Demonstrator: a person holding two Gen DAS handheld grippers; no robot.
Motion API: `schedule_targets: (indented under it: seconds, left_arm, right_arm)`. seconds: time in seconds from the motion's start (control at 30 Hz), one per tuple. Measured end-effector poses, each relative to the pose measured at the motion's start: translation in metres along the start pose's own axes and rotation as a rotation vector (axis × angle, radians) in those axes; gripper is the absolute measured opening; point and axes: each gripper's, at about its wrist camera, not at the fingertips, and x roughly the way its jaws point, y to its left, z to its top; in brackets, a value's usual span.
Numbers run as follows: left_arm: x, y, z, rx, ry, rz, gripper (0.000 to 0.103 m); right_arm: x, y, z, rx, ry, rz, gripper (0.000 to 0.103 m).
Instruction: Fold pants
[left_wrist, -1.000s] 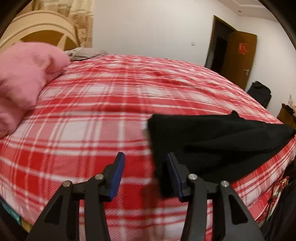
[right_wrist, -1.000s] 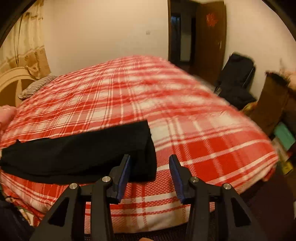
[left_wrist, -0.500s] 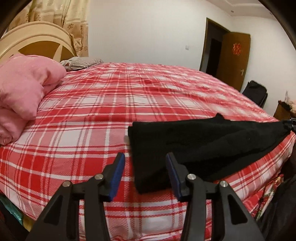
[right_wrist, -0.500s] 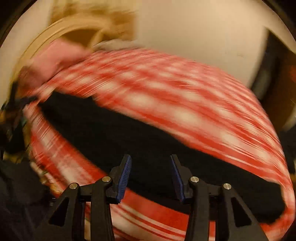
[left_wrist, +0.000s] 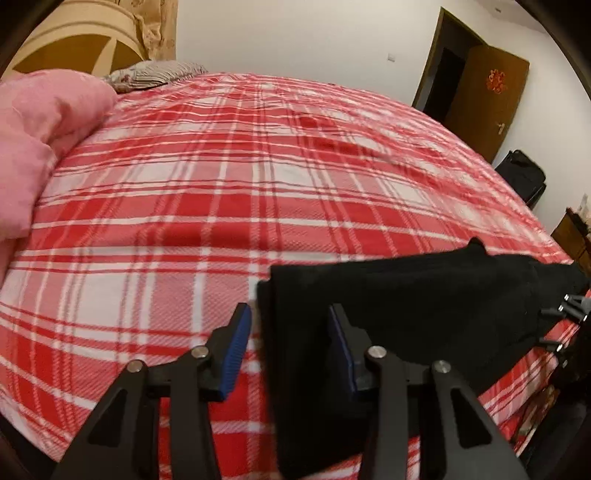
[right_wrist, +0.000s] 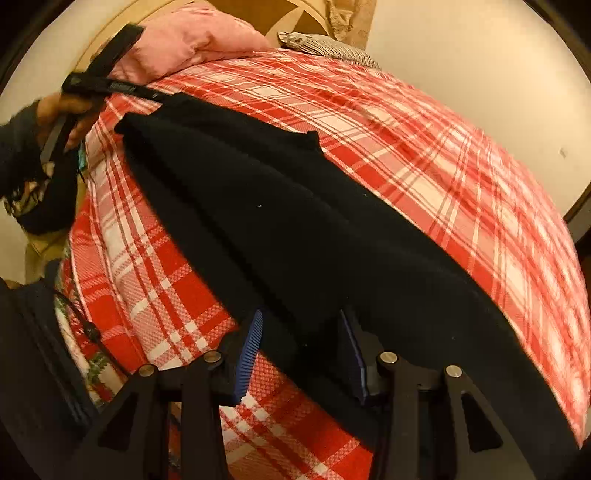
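- The black pants lie on the bed as a long narrow band, legs apparently laid one on the other, running along the bed's near edge; in the left wrist view they fill the area from 3 to 6 o'clock, in the right wrist view they stretch from 10 o'clock down to 5 o'clock.
- That flat, lengthwise lay suits a fold across the length, so my guess is the next fold brings one end over to the other.
- The left gripper has its jaws wide apart, holding nothing; one short end of the pants sits between the blue pads, with the left pad over bare bedspread just beside the cloth's edge, seemingly lined up to pinch that end.
- The right gripper is likewise spread wide and grips nothing; the near edge of the pants passes between its pads, roughly mid-length or toward the other end, though the dark cloth makes the exact spot hard to tell.
- From the right wrist view the left gripper shows at 10 o'clock, at the far end of the pants.
- A pink quilt is bunched at 9 to 10 o'clock by the headboard, well apart from the pants, with a striped pillow behind it.
- A brown door stands open at 2 o'clock.
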Motion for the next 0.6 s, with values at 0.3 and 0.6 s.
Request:
schedule_targets:
  seconds: [0.3, 0.6]
  left_arm:
    - [0.005, 0.001, 0.018, -0.058, 0.032, 0.042, 0.018]
    - [0.024, 0.009, 0.025, -0.085, 0.028, 0.067, 0.023]
  right_arm:
    - [0.012, 0.001, 0.004, -0.009, 0.01, -0.028, 0.009]
    - [0.006, 0.013, -0.013, -0.037, 0.038, 0.0, 0.003]
